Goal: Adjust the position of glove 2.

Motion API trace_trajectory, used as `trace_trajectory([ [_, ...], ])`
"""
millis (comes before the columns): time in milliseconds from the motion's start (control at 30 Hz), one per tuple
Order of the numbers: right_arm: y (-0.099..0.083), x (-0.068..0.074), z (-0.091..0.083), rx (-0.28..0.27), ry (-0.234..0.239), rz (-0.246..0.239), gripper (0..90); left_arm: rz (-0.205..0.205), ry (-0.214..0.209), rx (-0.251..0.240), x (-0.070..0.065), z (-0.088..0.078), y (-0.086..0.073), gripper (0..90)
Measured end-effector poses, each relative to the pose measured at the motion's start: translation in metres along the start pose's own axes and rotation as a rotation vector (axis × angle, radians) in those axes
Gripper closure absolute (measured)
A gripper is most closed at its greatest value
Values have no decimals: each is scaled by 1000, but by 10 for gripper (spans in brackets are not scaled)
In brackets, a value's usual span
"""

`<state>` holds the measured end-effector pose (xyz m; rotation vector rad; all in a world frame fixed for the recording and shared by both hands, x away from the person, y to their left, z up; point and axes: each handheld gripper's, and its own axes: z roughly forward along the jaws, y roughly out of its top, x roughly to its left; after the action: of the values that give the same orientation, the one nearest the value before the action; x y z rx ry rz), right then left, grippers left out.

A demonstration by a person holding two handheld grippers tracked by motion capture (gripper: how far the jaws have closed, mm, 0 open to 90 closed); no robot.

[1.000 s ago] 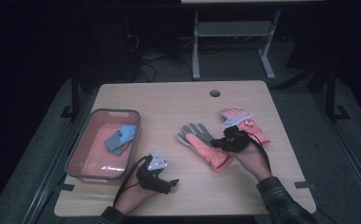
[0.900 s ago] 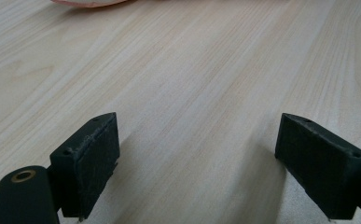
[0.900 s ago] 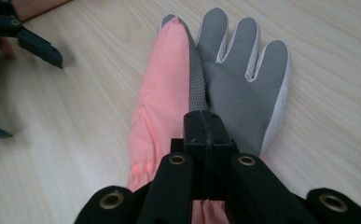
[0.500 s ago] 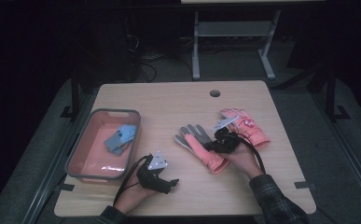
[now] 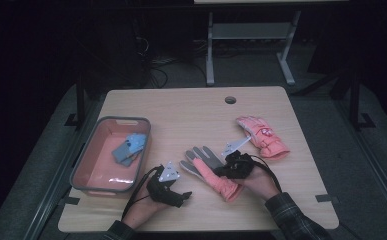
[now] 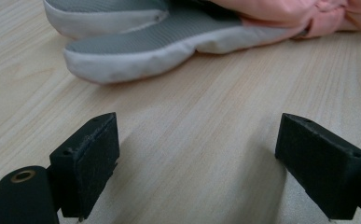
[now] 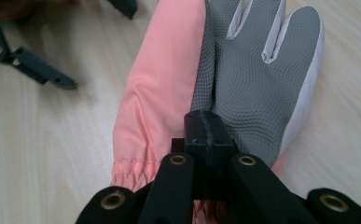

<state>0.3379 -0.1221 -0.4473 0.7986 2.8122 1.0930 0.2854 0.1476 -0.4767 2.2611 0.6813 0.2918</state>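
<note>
While left claw (image 5: 181,196) idles — right claw (image 5: 220,171) dragged glove (image 5: 212,172) seemingly nearer | clamped.

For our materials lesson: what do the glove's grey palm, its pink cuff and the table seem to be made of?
Grey palm: probably rubbery grip fabric, matt; dimpled, grid-like texture.
Pink cuff: looks like thin woven synthetic, slightly shiny; gathered stitching at the hem.
Table: pale wood or wood-look laminate, smooth; straight grain lines.
</note>
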Motion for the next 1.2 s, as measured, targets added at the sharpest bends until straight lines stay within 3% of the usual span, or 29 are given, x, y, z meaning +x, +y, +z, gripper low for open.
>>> trace_trajectory([
  [300,-9,18,-1,5,40,-8,899,2,1,1,0,0,0,128],
  [433,-11,23,-3,4,30,-23,896,-4,-2,-1,0,0,0,128],
  [500,-8,24,-7,-11,34,-6,840,-4,-2,0,0,0,0,128],
  [633,-3,19,-24,-73,28,9,794,-7,0,-8,0,0,0,128],
  [833,-4,5,-39,-108,-3,51,749,-3,1,-3,0,0,0,128],
  [1033,-3,-15,-51,-126,-72,94,714,-3,-1,0,0,0,0,128],
  [1200,-2,-37,-61,-134,-167,115,674,1,1,1,0,0,0,128],
])
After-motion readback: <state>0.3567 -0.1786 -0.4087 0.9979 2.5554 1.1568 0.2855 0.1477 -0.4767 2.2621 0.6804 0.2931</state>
